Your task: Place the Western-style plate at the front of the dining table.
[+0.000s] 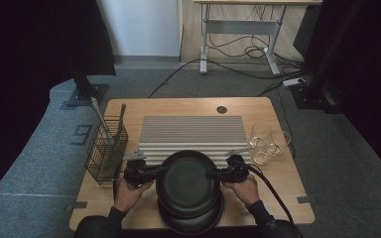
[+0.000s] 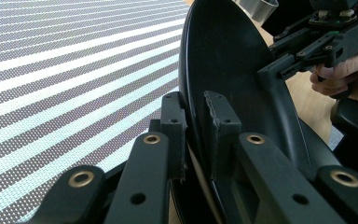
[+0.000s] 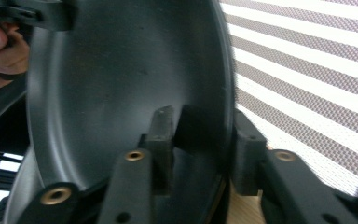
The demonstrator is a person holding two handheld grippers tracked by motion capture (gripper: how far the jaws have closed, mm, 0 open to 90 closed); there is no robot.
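A black plate [image 1: 186, 182] hangs tilted above a stack of black plates [image 1: 192, 220] at the table's front edge. My left gripper [image 1: 155, 172] is shut on its left rim and my right gripper [image 1: 212, 174] is shut on its right rim. In the left gripper view the jaws of my left gripper [image 2: 196, 126] pinch the thin edge of the plate [image 2: 228, 60], with the right gripper [image 2: 279, 70] clamped on the far side. In the right gripper view my right gripper [image 3: 203, 135] grips the rim of the plate [image 3: 121, 70], one jaw inside the dish and one behind it.
A grey ribbed drying mat [image 1: 193, 131] lies just behind the plate. A black wire basket [image 1: 106, 151] with utensils stands at the left. Clear glasses [image 1: 267, 141] stand at the right. The wooden table [image 1: 287, 198] has bare strips at both sides.
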